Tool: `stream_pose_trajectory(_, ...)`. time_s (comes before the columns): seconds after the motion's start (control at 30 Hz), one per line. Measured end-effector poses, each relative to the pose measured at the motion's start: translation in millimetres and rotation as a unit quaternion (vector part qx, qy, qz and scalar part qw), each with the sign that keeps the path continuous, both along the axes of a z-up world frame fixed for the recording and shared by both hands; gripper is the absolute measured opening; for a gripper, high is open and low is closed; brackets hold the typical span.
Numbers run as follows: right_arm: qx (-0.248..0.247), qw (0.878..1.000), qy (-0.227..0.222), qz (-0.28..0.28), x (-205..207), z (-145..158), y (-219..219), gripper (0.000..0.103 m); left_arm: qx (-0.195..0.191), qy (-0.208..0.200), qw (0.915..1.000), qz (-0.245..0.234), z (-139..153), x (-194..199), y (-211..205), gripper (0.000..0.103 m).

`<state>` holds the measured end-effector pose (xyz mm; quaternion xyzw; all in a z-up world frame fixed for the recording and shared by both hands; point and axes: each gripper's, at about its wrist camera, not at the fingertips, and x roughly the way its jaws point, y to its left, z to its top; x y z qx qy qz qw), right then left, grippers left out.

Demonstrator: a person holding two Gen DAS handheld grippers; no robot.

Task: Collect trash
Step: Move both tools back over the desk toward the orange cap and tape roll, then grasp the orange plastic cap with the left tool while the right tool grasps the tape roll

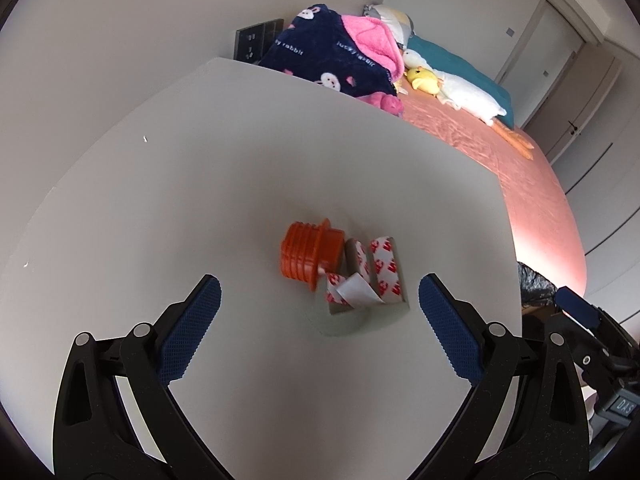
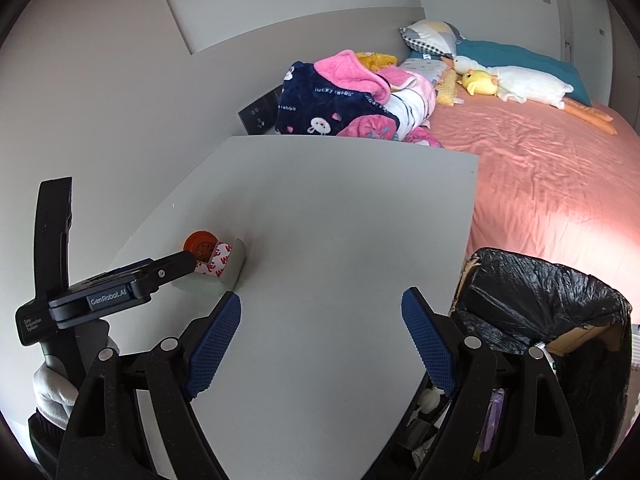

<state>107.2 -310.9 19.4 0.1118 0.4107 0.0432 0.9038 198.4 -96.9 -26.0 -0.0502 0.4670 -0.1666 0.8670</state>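
An orange threaded plastic cap lies on its side on the white table, touching a grey adhesive pad with red-and-white backing strips on its right. My left gripper is open and empty, hovering just in front of both. In the right wrist view the cap and the pad lie at the left, partly behind the left gripper's body. My right gripper is open and empty over the table's near part.
A bin lined with a black bag stands off the table's right edge, seen also in the left wrist view. Beyond the table is a bed with a pink sheet, a rabbit-print blanket and plush toys.
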Motion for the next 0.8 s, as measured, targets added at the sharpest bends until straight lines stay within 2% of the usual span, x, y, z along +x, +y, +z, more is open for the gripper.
stream_pose_trajectory(0.17, -0.004, 1.000, 0.004, 0.006, 6, -4, 5, 0.084, -0.004, 0.006, 1.0000, -0.002, -4, 13, 3, 0.087)
stream_pose_trajectory(0.3, -0.005, 1.000, 0.007, 0.010, 12, -7, 9, 0.084, -0.004, 0.019, 0.9998, -0.008, -11, 23, 2, 0.076)
stream_pose_trajectory(0.5, -0.013, 1.000, 0.009, 0.017, 19, -11, 16, 0.084, 0.001, 0.035, 0.9993, -0.014, -22, 34, -1, 0.075)
stream_pose_trajectory(0.57, -0.017, 1.000, 0.012, 0.022, 22, -12, 20, 0.081, 0.003, 0.030, 0.9994, -0.015, -24, 35, -2, 0.072)
stream_pose_trajectory(0.73, -0.018, 0.999, 0.014, 0.032, 28, -13, 28, 0.080, 0.012, 0.023, 0.9996, -0.007, -24, 36, 2, 0.035)
stream_pose_trajectory(0.8, -0.017, 0.999, 0.014, 0.038, 29, -13, 33, 0.080, 0.011, 0.025, 0.9996, 0.001, -24, 37, 7, 0.035)
